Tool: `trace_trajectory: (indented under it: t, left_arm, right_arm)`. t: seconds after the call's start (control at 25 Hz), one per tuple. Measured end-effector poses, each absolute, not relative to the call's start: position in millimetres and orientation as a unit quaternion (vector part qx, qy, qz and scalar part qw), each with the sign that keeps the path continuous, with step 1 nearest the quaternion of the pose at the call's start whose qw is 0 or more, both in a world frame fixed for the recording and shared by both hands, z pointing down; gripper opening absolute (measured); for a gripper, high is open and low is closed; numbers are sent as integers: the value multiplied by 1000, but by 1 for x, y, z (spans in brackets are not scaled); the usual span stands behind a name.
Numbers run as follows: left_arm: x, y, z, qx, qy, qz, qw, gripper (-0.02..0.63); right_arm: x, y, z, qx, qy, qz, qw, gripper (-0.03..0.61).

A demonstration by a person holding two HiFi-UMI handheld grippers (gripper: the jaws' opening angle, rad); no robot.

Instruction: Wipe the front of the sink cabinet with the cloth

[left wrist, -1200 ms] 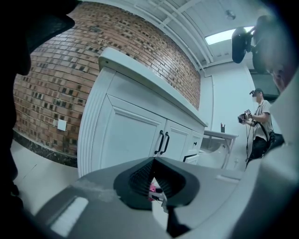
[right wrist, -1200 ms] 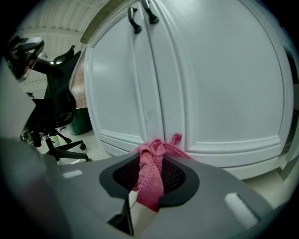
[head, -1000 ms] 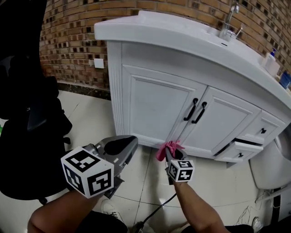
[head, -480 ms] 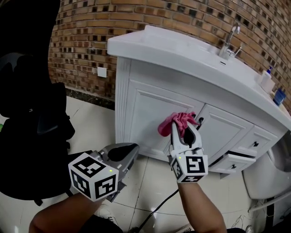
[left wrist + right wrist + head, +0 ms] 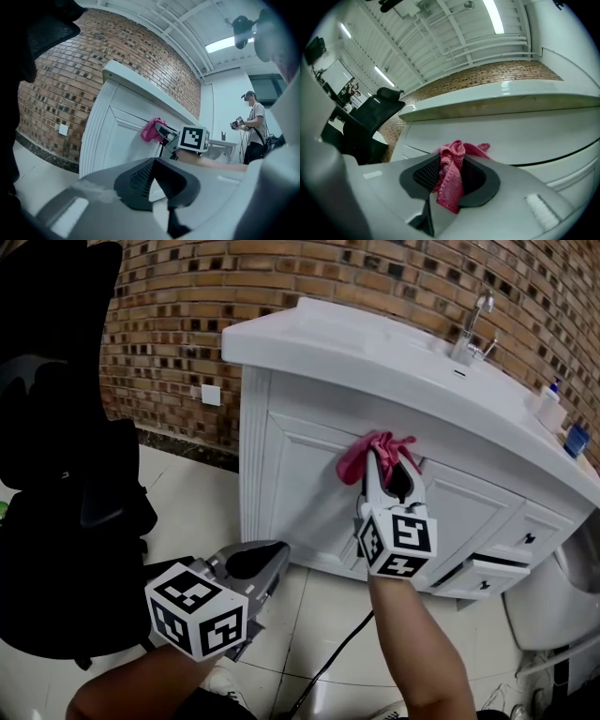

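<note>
The white sink cabinet (image 5: 300,488) stands against the brick wall, its two doors shut with black handles. My right gripper (image 5: 386,458) is shut on a pink cloth (image 5: 367,452) and holds it against the top of the left door, just under the countertop. In the right gripper view the pink cloth (image 5: 451,176) hangs pinched between the jaws, close to the cabinet front (image 5: 511,140). My left gripper (image 5: 253,563) hangs low over the floor, left of the cabinet, shut with nothing in it. The left gripper view shows the cloth (image 5: 151,130) on the door.
A black office chair (image 5: 66,474) stands at the left. A small drawer (image 5: 478,577) at the cabinet's lower right is pulled out. A faucet (image 5: 472,329) and bottles (image 5: 550,404) sit on the countertop. A black cable (image 5: 328,667) runs over the tiled floor. A person (image 5: 251,126) stands in the distance.
My right gripper has carried the pink cloth up from the cabinet's bottom edge to the top of the left door. The left gripper has barely moved.
</note>
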State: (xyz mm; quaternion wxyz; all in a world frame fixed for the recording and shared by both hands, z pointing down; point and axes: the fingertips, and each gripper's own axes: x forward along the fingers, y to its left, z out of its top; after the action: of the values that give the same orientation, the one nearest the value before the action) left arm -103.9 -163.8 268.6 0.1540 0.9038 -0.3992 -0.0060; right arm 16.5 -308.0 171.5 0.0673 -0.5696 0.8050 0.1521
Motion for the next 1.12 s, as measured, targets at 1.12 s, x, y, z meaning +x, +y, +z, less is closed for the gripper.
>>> trace_trajectory:
  t: [1.12]
  left_arm:
    - [-108, -164, 273, 901, -397, -8, 174, 6]
  right_arm:
    - [9, -317, 314, -564, 820, 99, 22, 109]
